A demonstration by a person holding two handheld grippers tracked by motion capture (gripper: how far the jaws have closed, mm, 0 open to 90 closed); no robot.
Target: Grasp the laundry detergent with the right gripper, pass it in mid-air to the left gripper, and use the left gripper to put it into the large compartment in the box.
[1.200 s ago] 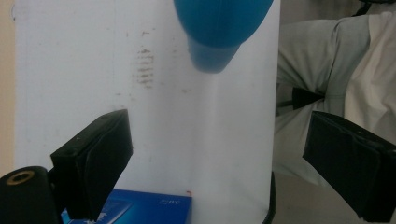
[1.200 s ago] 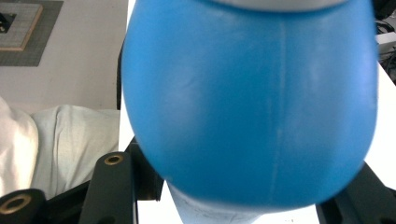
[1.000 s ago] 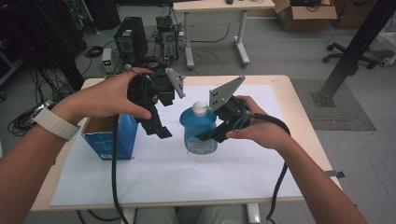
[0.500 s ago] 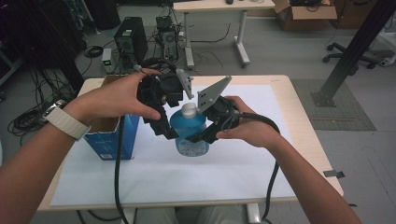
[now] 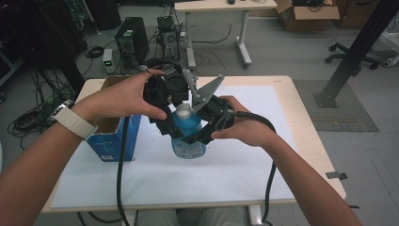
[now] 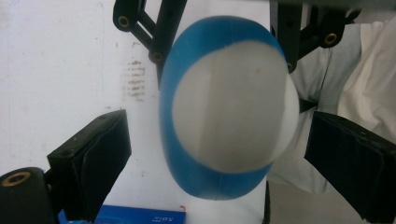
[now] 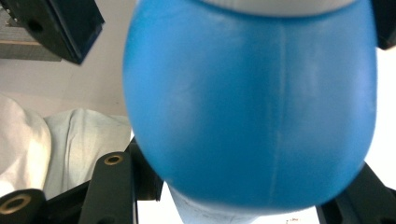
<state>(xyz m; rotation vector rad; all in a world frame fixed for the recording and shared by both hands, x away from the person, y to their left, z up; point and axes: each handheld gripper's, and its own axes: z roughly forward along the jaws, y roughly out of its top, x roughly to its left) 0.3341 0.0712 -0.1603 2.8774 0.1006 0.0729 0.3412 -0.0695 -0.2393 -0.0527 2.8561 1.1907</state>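
A blue bottle [image 5: 189, 142] with a white cap [image 5: 183, 111] is held above the white sheet over the middle of the table. My right gripper [image 5: 194, 136] is shut on the bottle's body, which bulges right in front of the right gripper view as the blue bottle [image 7: 252, 102]. My left gripper [image 5: 175, 117] comes down from above, open, with one jaw on each side of the cap. In the left gripper view the cap [image 6: 233, 102] sits between the two pads [image 6: 91, 161] without touching either.
An open blue cardboard box [image 5: 113, 136] stands on the left of the table, close to the left forearm. A white paper sheet [image 5: 244, 179] covers most of the wooden tabletop [image 5: 310, 141]. Both cables hang down over the front edge.
The right gripper has carried the bottle a little to the left. The left gripper has swung in from the bottle's left to straddle its cap.
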